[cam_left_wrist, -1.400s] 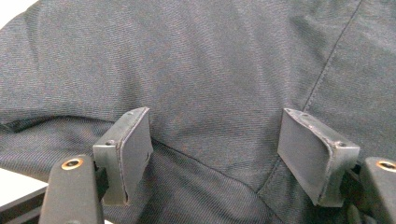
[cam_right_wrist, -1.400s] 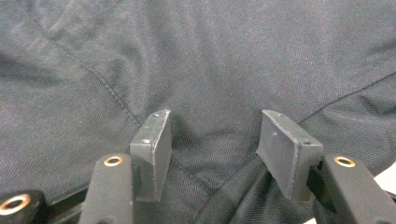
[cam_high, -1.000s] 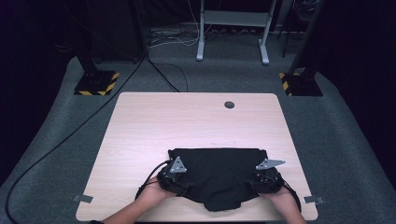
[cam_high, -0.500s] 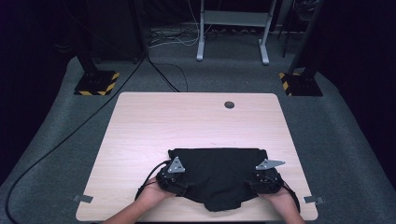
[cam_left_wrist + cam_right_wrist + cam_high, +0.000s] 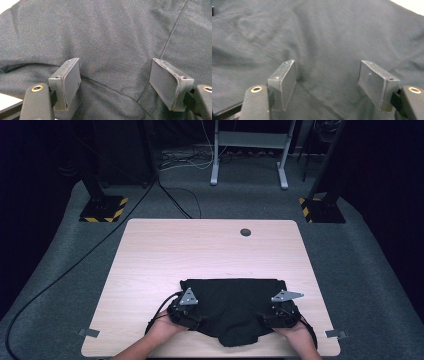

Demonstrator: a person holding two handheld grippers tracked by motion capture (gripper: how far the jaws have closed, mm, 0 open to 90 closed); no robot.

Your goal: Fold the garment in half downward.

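A black cloth garment [image 5: 230, 305] lies spread on the near half of the wooden table [image 5: 200, 250], with a flap hanging toward the front edge. My left gripper [image 5: 196, 316] rests at the cloth's near left side. In the left gripper view its jaws [image 5: 116, 75] stand wide apart over the dark fabric [image 5: 112, 37], which shows a seam and a fold. My right gripper [image 5: 272, 317] sits at the near right side. Its jaws [image 5: 327, 75] have just been opening and stand apart over the fabric [image 5: 324, 32], with cloth between them but no pad pressing on it.
A dark round hole [image 5: 245, 232] sits near the table's far edge. Tape marks [image 5: 89, 333] [image 5: 334, 334] lie at the near corners. Beyond the table, stands with yellow-black bases [image 5: 102, 209] [image 5: 320, 210] and cables [image 5: 175, 200] occupy the grey floor.
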